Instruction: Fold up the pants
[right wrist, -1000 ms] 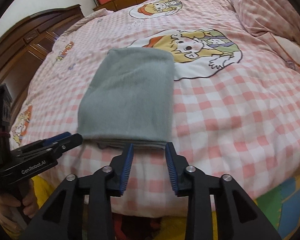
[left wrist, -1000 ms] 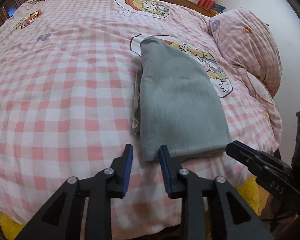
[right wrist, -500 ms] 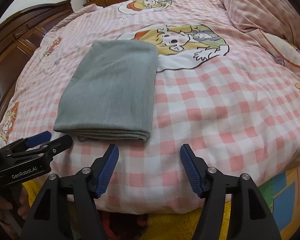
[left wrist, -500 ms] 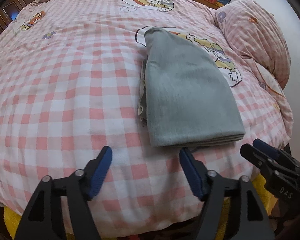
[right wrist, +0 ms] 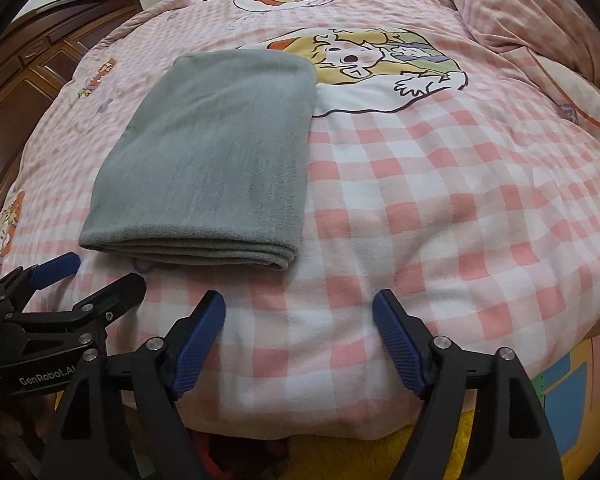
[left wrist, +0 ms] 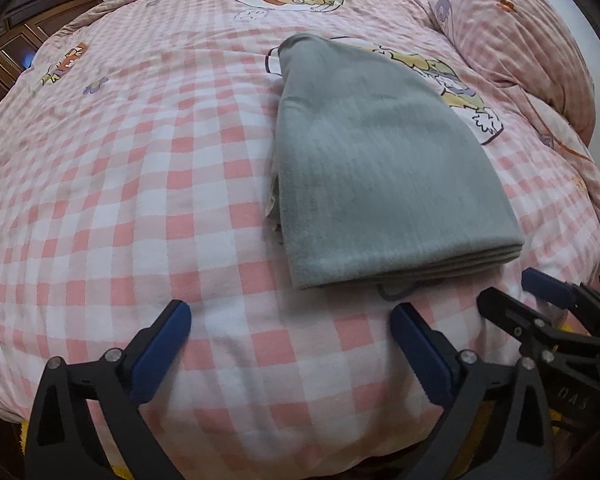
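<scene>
Folded gray pants (left wrist: 380,168) lying on a pink checked quilt (left wrist: 140,168), both grippers opening just short of the near edge.

The left gripper (left wrist: 290,340) and right gripper (right wrist: 298,328) are spreading wide over bare quilt, nothing between their jaws. A pillow (left wrist: 520,36) is sitting at upper right, a wooden cabinet (right wrist: 32,80) at upper left.

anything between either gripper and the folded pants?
Nothing visible. Only bare checked quilt lies between the folded grey pants and the left gripper or right gripper; both sets of jaws are opening, empty.
</scene>
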A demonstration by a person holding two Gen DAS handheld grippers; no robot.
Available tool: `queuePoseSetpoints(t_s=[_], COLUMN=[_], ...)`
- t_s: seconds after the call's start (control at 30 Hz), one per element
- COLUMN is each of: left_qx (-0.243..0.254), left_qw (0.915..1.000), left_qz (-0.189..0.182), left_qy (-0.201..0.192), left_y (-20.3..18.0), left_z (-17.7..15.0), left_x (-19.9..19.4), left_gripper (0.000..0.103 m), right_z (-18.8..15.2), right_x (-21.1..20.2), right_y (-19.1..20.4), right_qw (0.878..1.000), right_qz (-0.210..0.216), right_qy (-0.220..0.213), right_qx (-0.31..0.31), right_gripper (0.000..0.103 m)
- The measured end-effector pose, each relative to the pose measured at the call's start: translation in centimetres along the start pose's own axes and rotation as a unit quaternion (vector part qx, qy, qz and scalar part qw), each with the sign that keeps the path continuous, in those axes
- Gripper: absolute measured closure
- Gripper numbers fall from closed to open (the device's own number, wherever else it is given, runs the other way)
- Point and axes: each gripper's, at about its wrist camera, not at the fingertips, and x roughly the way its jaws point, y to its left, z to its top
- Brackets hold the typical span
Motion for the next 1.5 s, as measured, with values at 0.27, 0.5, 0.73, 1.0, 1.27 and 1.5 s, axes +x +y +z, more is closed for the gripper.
queuePoseSetpoints(t_s=[0.27,0.5,0.73,1.0,1.27,1.5], left_qx=[-0.003,-0.003,-0.003,-0.004,-0.003,-0.003], left_qw=[1.0000,1.0000,1.0000,1.0000,1.0000,1.0000], left_qz=[0.002,0.002,0.003,0.001,0.002,0.002], left_qy=[0.001,0.001,0.001,-0.001,-0.001,-0.001], left_y=[0.00,0.03,0.06,0.19,0.21,0.19], left_z=[0.14,0.15,0.20,0.14,0.12,0.12], left_x=[0.16,0.21,0.28,0.29,0.26,0.24], left_gripper=[0.000,0.000,0.000,0.000,0.000,0.000], right_z=[-0.06,-0.04,-0.07,-0.09,-0.11,-0.14], right_x=[0.00,0.03,0.01,0.02,0.03,0.04], right_y=[0.07,0.04,0.08,0.08,0.08,0.07], right_qw=[1.000,1.000,1.000,1.000,1.000,1.000], right_qz=[0.004,0.006,0.008,0.008,0.008,0.008], right_qy=[-0.002,-0.003,-0.005,-0.005,-0.005,-0.006], right_qx=[0.004,0.005,0.007,0.007,0.007,0.007], right_gripper=[0.022,0.021,0.021,0.020,0.020,0.020])
